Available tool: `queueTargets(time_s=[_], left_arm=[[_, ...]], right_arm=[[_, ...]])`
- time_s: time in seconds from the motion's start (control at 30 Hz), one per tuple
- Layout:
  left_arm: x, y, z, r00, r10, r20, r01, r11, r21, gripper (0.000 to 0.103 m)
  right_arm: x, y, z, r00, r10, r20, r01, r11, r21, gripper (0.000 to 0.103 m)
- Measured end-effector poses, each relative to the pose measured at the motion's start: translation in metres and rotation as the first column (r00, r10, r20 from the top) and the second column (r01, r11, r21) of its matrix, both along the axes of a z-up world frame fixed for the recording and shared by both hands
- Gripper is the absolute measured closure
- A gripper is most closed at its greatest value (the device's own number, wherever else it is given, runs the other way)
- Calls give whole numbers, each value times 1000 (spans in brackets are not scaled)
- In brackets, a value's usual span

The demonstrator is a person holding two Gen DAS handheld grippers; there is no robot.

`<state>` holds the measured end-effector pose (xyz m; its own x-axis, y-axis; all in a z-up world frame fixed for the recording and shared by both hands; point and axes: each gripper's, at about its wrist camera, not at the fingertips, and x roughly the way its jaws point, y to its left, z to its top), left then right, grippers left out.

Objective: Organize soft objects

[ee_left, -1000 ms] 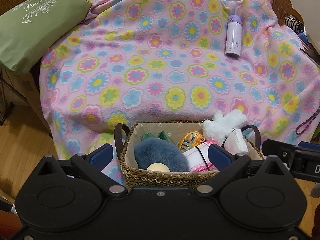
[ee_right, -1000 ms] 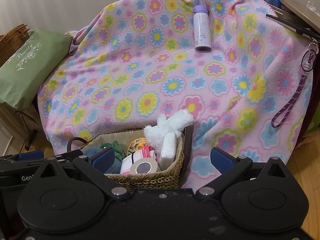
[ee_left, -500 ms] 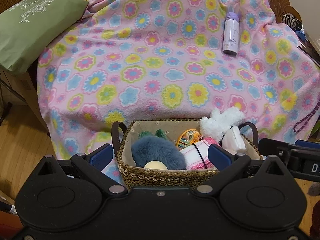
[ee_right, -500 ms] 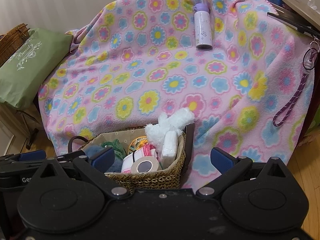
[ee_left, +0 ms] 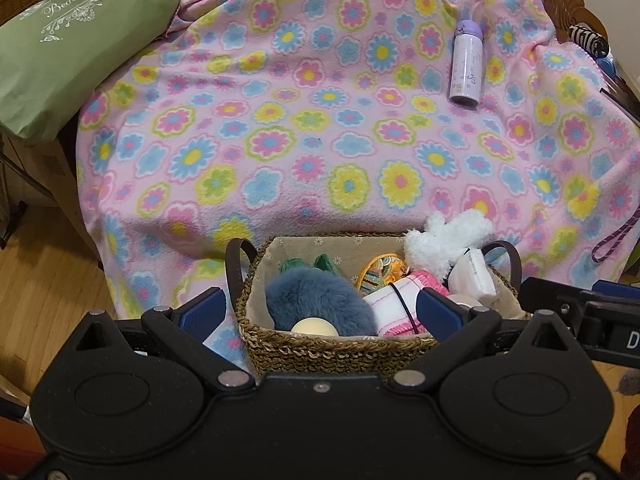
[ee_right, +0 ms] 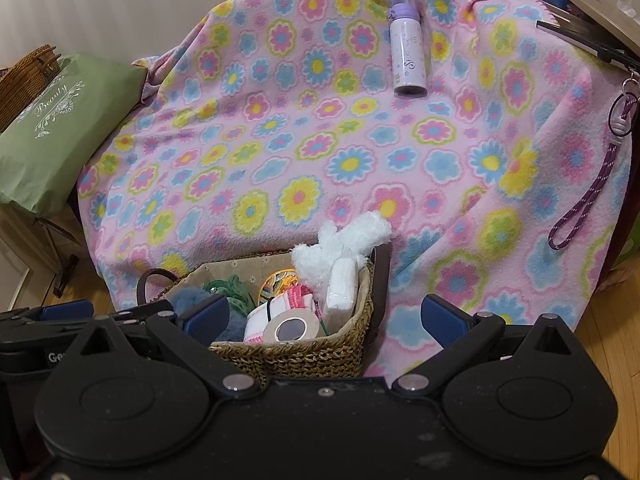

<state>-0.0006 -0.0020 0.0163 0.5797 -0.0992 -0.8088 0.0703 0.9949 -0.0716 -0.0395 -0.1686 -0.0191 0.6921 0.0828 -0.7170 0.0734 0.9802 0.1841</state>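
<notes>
A woven basket point(ee_left: 320, 350) point(ee_right: 304, 354) with dark handles stands low in front of a flowered pink blanket point(ee_left: 320, 128) point(ee_right: 320, 152). Inside it lie a blue furry pom point(ee_left: 316, 300), a white plush toy point(ee_left: 444, 240) point(ee_right: 340, 246), a pink-and-white rolled cloth point(ee_left: 400, 308), a tape roll point(ee_right: 292, 326), green fabric point(ee_right: 236, 290) and a white tissue pack point(ee_right: 340, 286). My left gripper point(ee_left: 320, 312) is open, its fingers spanning the basket's front. My right gripper point(ee_right: 320, 314) is open too, over the basket's right end.
A lilac bottle point(ee_left: 466, 66) point(ee_right: 408, 56) lies on the blanket at the back right. A green pillow point(ee_left: 60, 44) point(ee_right: 56, 128) rests at the left by a wicker basket point(ee_right: 24, 80). A purple lanyard point(ee_right: 584, 192) hangs at the right. Wooden floor point(ee_left: 44, 300) below.
Both views have shifted slightly; the basket sits a little lower and nearer in the frames. Both grippers stay open and the basket's contents have not moved.
</notes>
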Motion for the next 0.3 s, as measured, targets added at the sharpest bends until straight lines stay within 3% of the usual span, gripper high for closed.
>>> queueTargets(time_s=[0.3], left_arm=[[-1,0,0,1000,-6,5,6,1000,9,5]], right_arm=[[0,0,-2,1000,2,-3,-2,1000,1,0]])
